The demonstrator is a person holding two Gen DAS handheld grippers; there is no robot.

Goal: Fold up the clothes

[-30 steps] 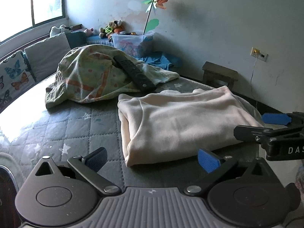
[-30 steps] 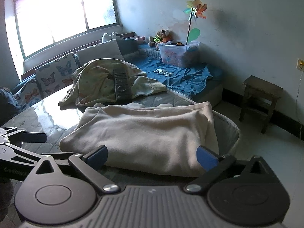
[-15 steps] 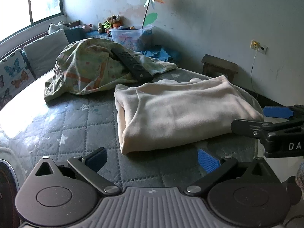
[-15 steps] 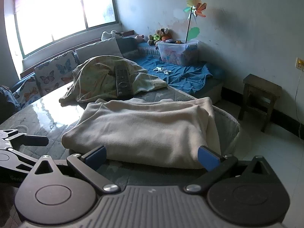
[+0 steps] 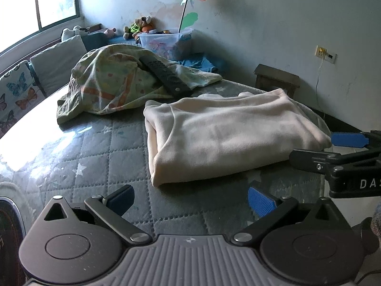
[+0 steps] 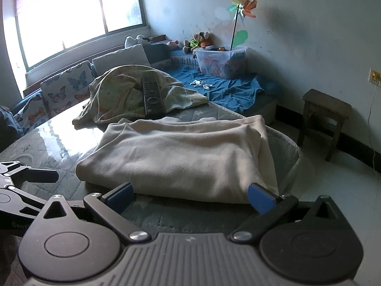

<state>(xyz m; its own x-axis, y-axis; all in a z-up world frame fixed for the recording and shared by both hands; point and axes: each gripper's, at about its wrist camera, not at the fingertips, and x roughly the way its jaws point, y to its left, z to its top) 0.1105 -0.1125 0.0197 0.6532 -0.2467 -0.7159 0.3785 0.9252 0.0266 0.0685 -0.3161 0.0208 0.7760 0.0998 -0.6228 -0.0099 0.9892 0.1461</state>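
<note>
Both tools have drawn back from the folded cream garment, jaws wide apart and empty. It lies on the mattress just before the remote, long axis left-right.

A home bedroom: quilted mattress, butterfly pillows, stuffed toys.

Both wrist cameras sit low at the quilted grey mattress's near edge, facing the far wall. The left views leftward of the right; both share the folded cream fleece garment close ahead.
</note>
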